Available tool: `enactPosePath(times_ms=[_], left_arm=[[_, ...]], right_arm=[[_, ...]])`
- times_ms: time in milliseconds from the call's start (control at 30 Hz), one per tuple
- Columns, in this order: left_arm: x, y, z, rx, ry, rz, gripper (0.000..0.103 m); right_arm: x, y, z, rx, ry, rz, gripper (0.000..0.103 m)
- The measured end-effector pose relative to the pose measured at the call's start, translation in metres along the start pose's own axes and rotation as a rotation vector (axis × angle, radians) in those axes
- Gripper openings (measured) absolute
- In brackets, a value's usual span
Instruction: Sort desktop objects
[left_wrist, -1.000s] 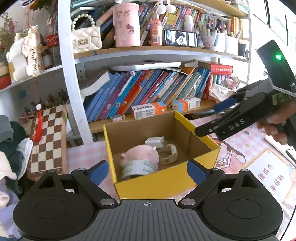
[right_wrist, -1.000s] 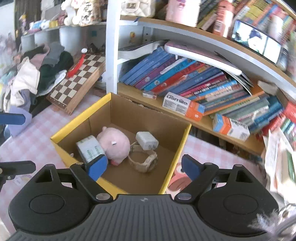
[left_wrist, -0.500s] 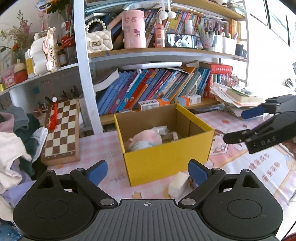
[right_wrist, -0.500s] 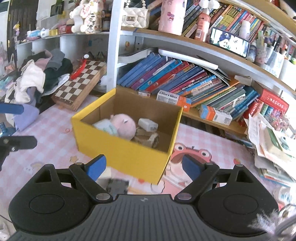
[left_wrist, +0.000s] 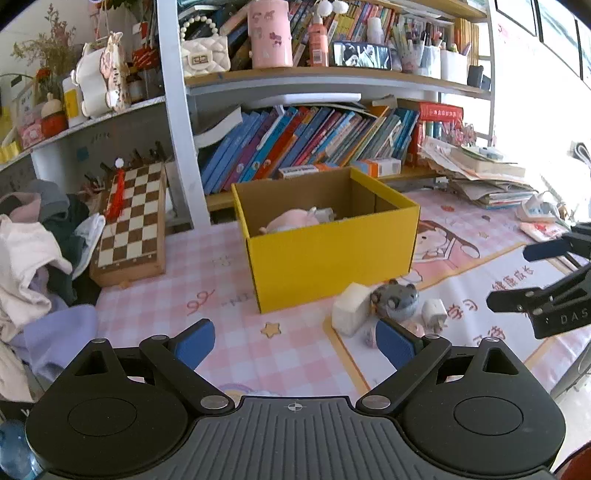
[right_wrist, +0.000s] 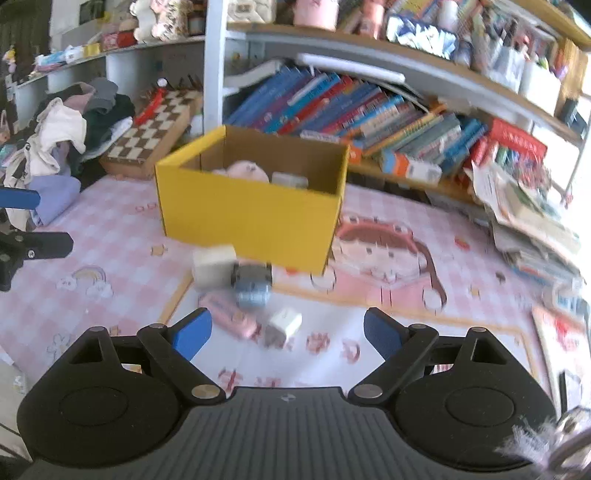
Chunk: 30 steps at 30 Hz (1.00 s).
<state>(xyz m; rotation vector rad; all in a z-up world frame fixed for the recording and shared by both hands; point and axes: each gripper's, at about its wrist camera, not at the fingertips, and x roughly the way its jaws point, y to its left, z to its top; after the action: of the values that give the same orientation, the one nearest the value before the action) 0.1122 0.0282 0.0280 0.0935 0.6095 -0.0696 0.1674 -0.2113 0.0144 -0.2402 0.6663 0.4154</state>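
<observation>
both the left gripper (left_wrist: 293, 345) and right gripper (right_wrist: 286, 332) gape wide, holding nothing. the leftover clutter sits tight together at the yellow cardboard box's (right_wrist: 247, 218) six o'clock: a white block (right_wrist: 214, 266), a rounded grey toy (right_wrist: 253, 282), a flat pink case (right_wrist: 229, 320) and a small hard white charger (right_wrist: 282, 326). in such crowding, closing fingers could knock a neighbour aside, or the smooth charger could slip out.

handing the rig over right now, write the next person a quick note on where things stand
Left gripper: jaws open, empty.
Right gripper: jaws open, empty.
Yellow box already holds a pink plush and a white item beside it.
Left on the mat in front of the box: white block, grey toy, white charger, pink item.
</observation>
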Motion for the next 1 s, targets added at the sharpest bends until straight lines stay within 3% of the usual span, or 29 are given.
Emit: enactPosePath(times_ms=[433, 700, 1000], left_arm=[[-0.001, -0.016, -0.034, -0.010, 0.076, -0.016, 0.096], [0.004, -0.032, -0.050, 0.019, 0.142, -0.051, 0.096], [0.004, -0.033, -0.054, 0.016, 0.147, -0.055, 0.096]], right_arm=[[-0.001, 0.016, -0.039, 0.058, 0.104, -0.002, 0.090], [0.002, 0.038, -0.051, 0.048, 0.166, 0.056, 0.090], [-0.001, 0.050, -0.049, -0.005, 0.156, 0.070, 0.090]])
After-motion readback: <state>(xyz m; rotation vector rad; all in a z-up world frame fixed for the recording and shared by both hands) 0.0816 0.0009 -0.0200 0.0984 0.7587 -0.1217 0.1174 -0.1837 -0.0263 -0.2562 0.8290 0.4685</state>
